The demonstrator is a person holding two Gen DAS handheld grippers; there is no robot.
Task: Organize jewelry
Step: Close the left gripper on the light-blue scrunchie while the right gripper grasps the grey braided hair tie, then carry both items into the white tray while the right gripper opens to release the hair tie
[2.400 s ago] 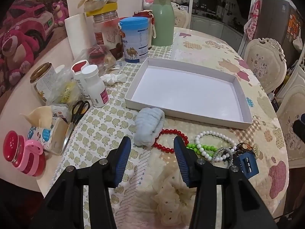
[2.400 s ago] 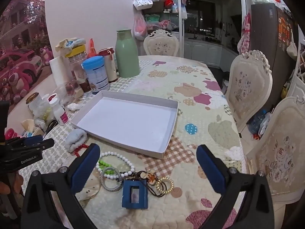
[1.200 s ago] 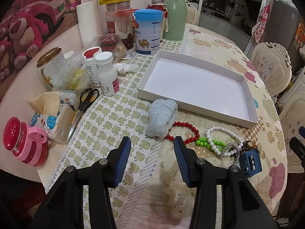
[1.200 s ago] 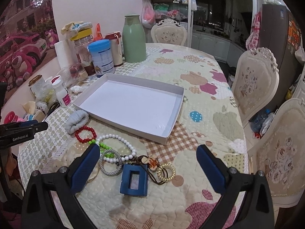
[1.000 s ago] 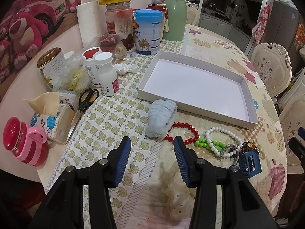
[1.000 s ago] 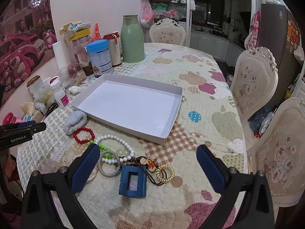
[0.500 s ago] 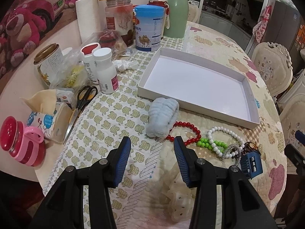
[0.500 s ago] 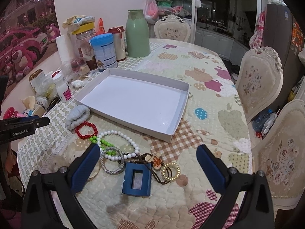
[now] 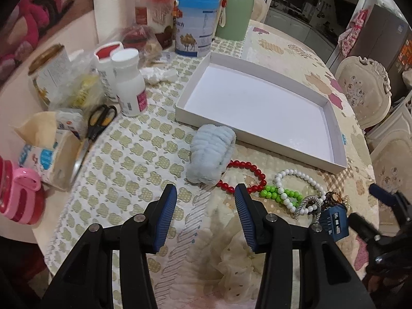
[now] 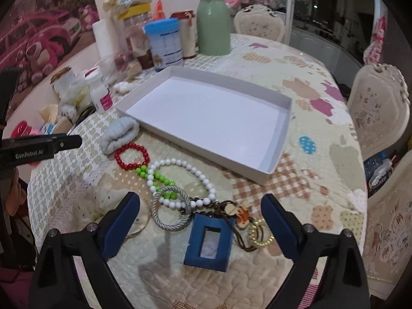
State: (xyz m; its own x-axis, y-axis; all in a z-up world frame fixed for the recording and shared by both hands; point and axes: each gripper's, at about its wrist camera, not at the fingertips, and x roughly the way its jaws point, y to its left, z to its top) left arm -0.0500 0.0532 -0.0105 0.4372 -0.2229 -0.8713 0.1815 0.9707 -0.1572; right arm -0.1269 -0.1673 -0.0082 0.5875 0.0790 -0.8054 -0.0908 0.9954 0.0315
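Note:
A shallow white tray (image 9: 337, 152) (image 10: 282, 139) lies empty on the quilted table. In front of it lie a light blue scrunchie (image 9: 211, 154) (image 10: 118, 135), a red bead bracelet (image 9: 244, 166) (image 10: 121, 155), a green bead bracelet (image 9: 275, 195) (image 10: 159, 179), a white bead bracelet (image 9: 309, 180) (image 10: 195, 171), a silver woven bangle (image 10: 164, 220), a small blue box (image 10: 208, 242) (image 9: 333, 221) and a gold ring chain (image 10: 260, 235). My left gripper (image 9: 206, 198) is open just short of the scrunchie. My right gripper (image 10: 200, 208) is open wide above the blue box.
Bottles (image 9: 130, 82), a blue-lidded can (image 9: 195, 23), a green flask (image 9: 235, 7), scissors (image 9: 99, 122), a tissue box (image 9: 49, 154) and a pink cup (image 9: 15, 195) crowd the left side. A cream lace scrunchie (image 9: 231, 255) lies under my left gripper. Chairs (image 10: 378, 108) stand at the right.
Both grippers have dropped lower and moved closer to the jewelry pile. The left one has neared the blue scrunchie. Nothing has been picked up.

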